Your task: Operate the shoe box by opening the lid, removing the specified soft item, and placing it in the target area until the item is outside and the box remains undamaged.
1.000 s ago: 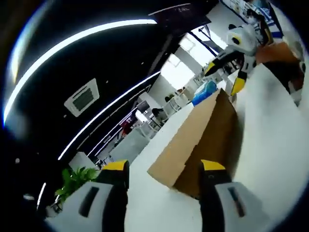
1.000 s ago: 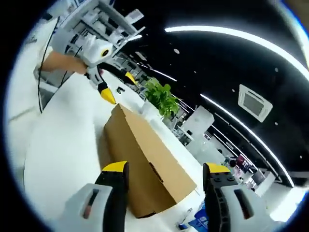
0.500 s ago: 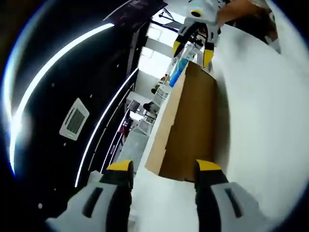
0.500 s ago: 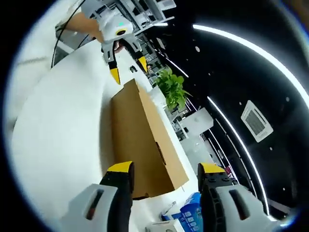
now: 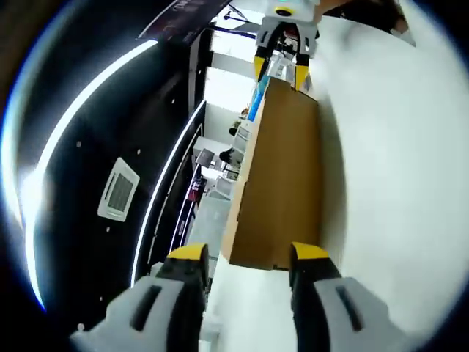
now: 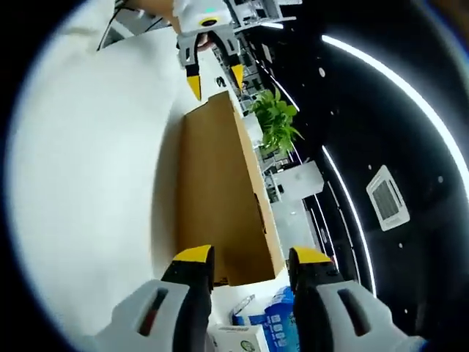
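Observation:
A brown cardboard shoe box (image 5: pixel 282 169) lies on the white table (image 5: pixel 396 183) with its lid down. My left gripper (image 5: pixel 248 257) is open, its yellow-tipped jaws just short of the box's near end. At the box's far end my right gripper (image 5: pixel 281 67) hangs open over the top edge. In the right gripper view the same box (image 6: pixel 216 183) runs away from my open right gripper (image 6: pixel 250 258), and the left gripper (image 6: pixel 215 79) stands open at the opposite end. The soft item is hidden inside.
A green potted plant (image 6: pixel 275 125) stands beyond the box's long side. A blue packet (image 6: pixel 278 323) and a white carton (image 6: pixel 236 339) lie near the right gripper's end. Bare white tabletop (image 6: pixel 95 169) stretches along the other long side. Ceiling lights and office shelving fill the background.
Both views have rolled and closed in, so each gripper now lines up with the box's long axis near its end. Both pairs of jaws stand slightly narrower. The box has stayed put.

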A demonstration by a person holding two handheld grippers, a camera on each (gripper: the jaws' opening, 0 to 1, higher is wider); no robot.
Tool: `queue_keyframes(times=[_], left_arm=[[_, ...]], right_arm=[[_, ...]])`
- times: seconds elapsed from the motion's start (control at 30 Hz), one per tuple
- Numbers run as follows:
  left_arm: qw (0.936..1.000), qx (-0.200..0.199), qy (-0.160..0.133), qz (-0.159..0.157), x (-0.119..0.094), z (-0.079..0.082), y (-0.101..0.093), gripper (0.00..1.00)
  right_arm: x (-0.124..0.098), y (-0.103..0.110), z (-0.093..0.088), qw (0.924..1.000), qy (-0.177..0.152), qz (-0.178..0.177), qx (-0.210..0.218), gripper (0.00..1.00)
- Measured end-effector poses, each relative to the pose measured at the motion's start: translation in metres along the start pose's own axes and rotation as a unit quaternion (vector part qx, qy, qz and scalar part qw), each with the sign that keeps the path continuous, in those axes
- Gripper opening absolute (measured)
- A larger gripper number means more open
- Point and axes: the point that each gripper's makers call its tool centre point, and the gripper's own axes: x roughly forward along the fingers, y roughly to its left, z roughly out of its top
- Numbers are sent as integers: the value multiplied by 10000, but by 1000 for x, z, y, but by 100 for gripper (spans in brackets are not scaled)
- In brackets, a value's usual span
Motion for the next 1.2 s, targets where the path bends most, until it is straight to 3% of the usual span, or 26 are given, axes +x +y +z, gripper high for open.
queue_keyframes(times=[0.33, 0.47, 0.67, 0.87, 1.2], left_arm=[[9999, 151, 16, -81, 6, 0, -9, 42], [9993, 308, 202, -51, 10, -6, -7, 39], [9993, 280, 230, 29, 10, -5, -3, 35], [9992, 245, 327, 10, 14, -7, -3, 30], [9984, 443, 348, -47, 13, -3, -5, 29]], right_arm=[[1, -4, -1, 9988, 223, -82, -434, 39], [2, -5, -3, 9981, 284, -101, -536, 36], [2, -4, -5, 9965, 367, -39, -754, 33], [3, -3, -5, 9972, 382, -24, -646, 31], [4, -1, -7, 9959, 455, -56, -775, 28]])
